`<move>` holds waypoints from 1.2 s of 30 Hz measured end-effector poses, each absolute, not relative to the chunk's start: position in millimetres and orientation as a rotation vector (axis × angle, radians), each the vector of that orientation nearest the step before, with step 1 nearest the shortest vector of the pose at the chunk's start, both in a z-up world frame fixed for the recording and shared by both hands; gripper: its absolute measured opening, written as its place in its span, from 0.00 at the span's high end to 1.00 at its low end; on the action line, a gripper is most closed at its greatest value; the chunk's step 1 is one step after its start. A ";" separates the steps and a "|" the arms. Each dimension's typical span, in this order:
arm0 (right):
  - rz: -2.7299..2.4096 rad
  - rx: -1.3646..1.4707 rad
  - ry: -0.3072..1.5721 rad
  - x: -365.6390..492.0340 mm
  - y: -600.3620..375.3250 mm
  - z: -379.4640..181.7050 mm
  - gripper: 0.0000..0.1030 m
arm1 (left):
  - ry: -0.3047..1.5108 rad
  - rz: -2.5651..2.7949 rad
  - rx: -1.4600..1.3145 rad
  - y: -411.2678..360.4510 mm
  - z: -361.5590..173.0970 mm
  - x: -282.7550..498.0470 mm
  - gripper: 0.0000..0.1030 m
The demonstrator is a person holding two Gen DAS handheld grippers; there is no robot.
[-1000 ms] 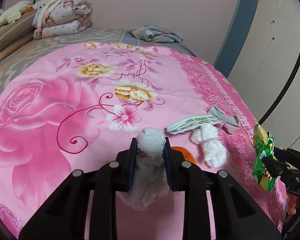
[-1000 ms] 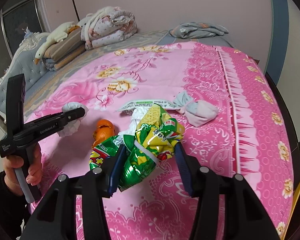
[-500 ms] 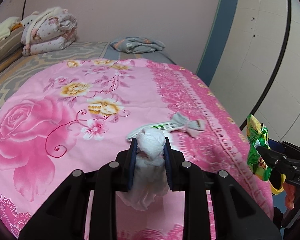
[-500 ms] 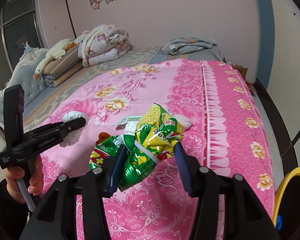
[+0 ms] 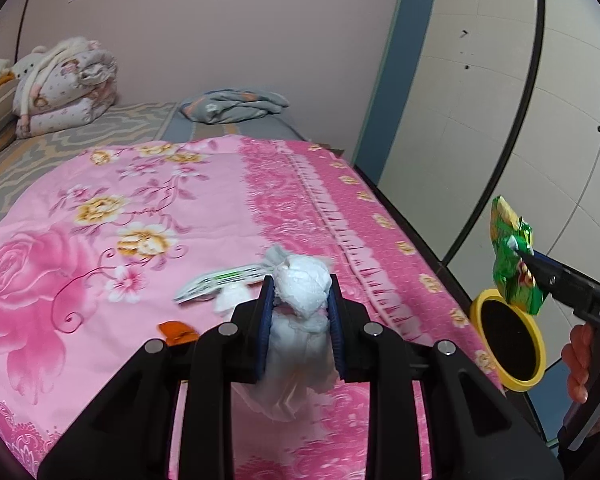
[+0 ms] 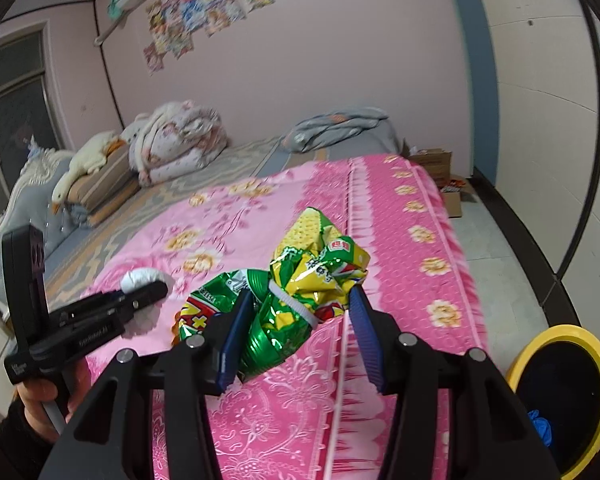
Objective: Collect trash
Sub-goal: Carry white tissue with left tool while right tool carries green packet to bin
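My left gripper (image 5: 300,292) is shut on a crumpled white tissue wad (image 5: 302,294), held above the pink floral bedspread (image 5: 100,248). My right gripper (image 6: 300,308) is shut on a crumpled green and yellow snack bag (image 6: 300,280); the bag also shows in the left wrist view (image 5: 514,256), above the bin. A yellow-rimmed trash bin (image 6: 568,392) stands on the floor by the bed's right edge and also shows in the left wrist view (image 5: 508,344). On the bed lie a white-green wrapper (image 5: 220,280), an orange peel (image 5: 176,330) and another white tissue (image 5: 230,300).
Folded quilts (image 5: 64,88) and a grey garment (image 5: 236,106) lie at the bed's far end. A plush goose (image 6: 84,168) rests on pillows at left. Cardboard boxes (image 6: 440,168) sit on the floor beyond the bed. The wall (image 5: 480,80) is to the right.
Both grippers have swung right and lifted away from the bed's middle with their loads. The yellow bin has come into both views. The grips have not changed.
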State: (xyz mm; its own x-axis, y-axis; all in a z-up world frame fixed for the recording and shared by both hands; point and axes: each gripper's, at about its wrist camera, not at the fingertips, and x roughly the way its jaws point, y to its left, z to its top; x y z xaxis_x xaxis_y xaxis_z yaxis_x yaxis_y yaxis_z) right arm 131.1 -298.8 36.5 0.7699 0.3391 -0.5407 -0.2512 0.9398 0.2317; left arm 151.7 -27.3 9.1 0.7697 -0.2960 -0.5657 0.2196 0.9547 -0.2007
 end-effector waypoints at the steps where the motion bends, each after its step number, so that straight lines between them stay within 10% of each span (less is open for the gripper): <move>1: 0.313 0.160 0.607 130.2 -305.8 39.3 0.54 | 0.632 -0.289 -0.124 -32.9 11.5 151.3 0.77; 36: -0.054 0.302 0.443 102.6 -492.0 91.6 0.55 | 0.608 -0.556 -0.079 -214.3 58.4 154.6 0.77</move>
State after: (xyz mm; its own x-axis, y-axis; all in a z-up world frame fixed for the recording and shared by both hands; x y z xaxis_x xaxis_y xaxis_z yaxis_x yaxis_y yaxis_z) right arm 102.6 -492.0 91.6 0.9026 0.0137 -0.4303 0.1171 0.9540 0.2759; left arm 154.6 -214.3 58.4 0.6795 -0.5171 -0.5204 0.4719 0.8512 -0.2298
